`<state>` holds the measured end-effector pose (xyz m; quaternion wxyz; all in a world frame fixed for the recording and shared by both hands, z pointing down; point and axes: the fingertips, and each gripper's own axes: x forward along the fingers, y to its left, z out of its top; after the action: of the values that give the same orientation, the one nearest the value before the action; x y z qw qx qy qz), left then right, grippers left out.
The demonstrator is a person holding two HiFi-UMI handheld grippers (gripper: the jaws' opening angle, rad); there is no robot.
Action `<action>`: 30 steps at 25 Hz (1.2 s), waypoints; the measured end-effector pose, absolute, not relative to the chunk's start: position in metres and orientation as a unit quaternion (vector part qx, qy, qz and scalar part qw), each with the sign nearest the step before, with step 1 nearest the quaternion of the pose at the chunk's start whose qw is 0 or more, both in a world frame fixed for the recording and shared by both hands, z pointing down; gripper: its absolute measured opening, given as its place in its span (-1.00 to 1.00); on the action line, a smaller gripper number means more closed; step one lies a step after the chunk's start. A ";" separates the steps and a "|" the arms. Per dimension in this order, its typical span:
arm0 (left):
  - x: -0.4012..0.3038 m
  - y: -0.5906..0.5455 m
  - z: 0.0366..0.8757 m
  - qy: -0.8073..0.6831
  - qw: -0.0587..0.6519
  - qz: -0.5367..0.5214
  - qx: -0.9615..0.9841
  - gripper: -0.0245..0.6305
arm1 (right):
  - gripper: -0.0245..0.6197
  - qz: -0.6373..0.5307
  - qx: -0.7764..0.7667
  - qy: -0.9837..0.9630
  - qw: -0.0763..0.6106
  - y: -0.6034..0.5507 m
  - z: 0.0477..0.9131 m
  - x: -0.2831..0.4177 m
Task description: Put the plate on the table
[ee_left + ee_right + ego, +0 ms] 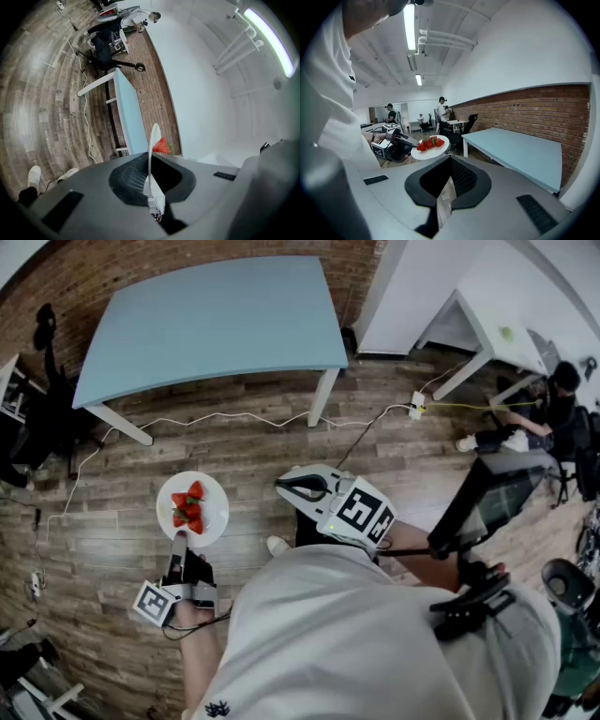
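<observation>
A white plate (213, 513) carrying several red strawberries (187, 507) hangs level over the wooden floor, short of the light-blue table (216, 315). My left gripper (178, 542) is shut on the plate's near rim. In the left gripper view the plate (153, 136) stands edge-on between the jaws of the left gripper (152, 157), with a strawberry (161, 146) beyond. My right gripper (284, 486) sits to the right of the plate, shut and holding nothing. The right gripper (449, 163) view shows the plate (436, 151), the left gripper (401, 142) and the table (520, 152).
A white cable (216, 416) runs across the floor to a power strip (417, 407) below the table. A black office chair (42, 381) stands at the table's left end. White desks (487, 324) and a seated person (530, 423) are at the right.
</observation>
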<state>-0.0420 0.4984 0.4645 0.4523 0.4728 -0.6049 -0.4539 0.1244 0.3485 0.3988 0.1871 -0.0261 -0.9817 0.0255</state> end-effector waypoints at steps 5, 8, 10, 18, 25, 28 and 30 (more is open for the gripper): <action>-0.049 0.494 0.462 -0.608 0.447 -0.454 0.474 -0.90 | -0.90 0.017 -0.034 -0.981 0.191 0.344 0.399 0.117; -0.052 0.497 0.464 -0.611 0.446 -0.455 0.470 -0.90 | -0.90 0.018 -0.033 -0.981 0.193 0.346 0.399 0.114; -0.052 0.499 0.462 -0.613 0.443 -0.455 0.471 -0.90 | -0.90 0.023 -0.032 -0.981 0.192 0.347 0.397 0.114; -0.057 0.495 0.455 -0.618 0.425 -0.457 0.479 -0.90 | -0.90 -0.007 -0.042 -0.983 0.180 0.346 0.391 0.113; -0.059 0.477 0.448 -0.611 0.425 -0.458 0.486 -0.90 | -0.90 -0.004 -0.027 -0.985 0.170 0.334 0.393 0.113; -0.061 0.465 0.446 -0.609 0.427 -0.455 0.489 -0.90 | -0.89 0.001 -0.021 -0.986 0.167 0.326 0.391 0.112; -0.062 0.455 0.446 -0.607 0.429 -0.453 0.491 -0.90 | -0.89 0.001 -0.018 -0.986 0.167 0.318 0.392 0.112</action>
<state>-0.0624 0.4550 0.4459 0.4294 0.4913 -0.6072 -0.4535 0.1119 0.3184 0.3916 0.1671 -0.0181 -0.9858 0.0009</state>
